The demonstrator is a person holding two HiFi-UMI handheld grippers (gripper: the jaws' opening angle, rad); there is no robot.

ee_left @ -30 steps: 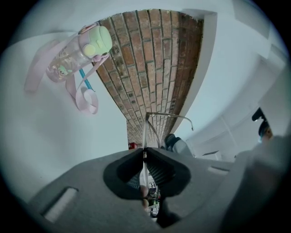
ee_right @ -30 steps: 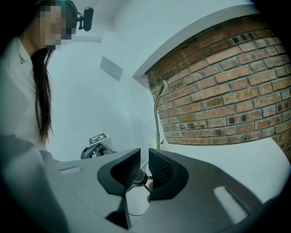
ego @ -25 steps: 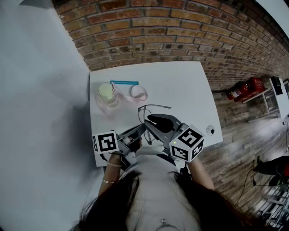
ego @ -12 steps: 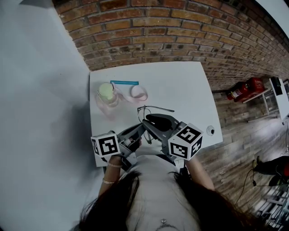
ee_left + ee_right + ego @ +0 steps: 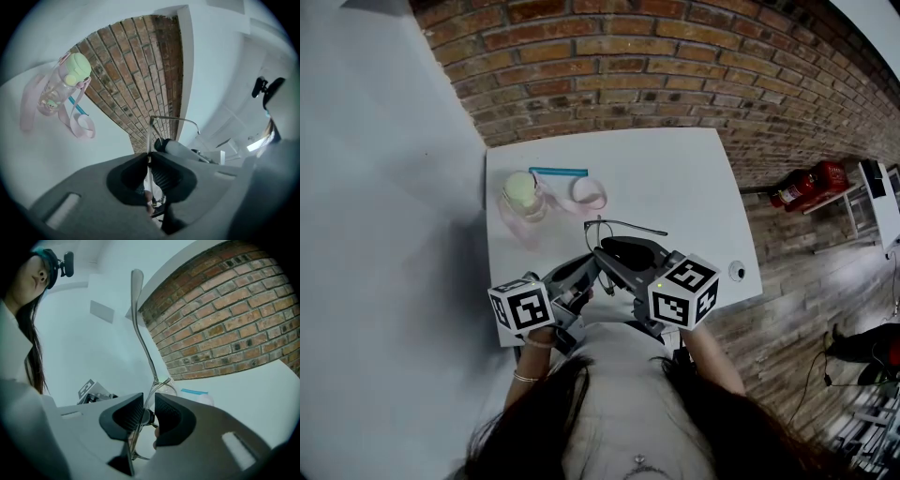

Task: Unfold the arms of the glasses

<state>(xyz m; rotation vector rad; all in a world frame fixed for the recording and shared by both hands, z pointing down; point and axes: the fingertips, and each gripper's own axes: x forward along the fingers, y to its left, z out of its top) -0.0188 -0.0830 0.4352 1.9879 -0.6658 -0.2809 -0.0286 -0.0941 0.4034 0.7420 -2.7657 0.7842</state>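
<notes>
Bottle (image 5: 522, 195) of pale pink see-through plastic with a green cap stands at the left of the white counter (image 5: 684, 178). Its pink strap (image 5: 586, 194) loops beside a thin blue stick (image 5: 558, 172), and its base is hard to make out. The left gripper (image 5: 587, 270) has its dark ribbed jaws pinched together on the thin wire rim of the glasses (image 5: 626, 224), which are held above the counter's near edge. In the head view both grippers hide the lenses and most of the frame. Only one slim arm (image 5: 637, 225) shows, pointing right. The right gripper (image 5: 611, 249) holds its jaws at a narrow gap, clamped on the frame near the hinge. In its own view the arm runs outward to a flat, rounded tip.
</notes>
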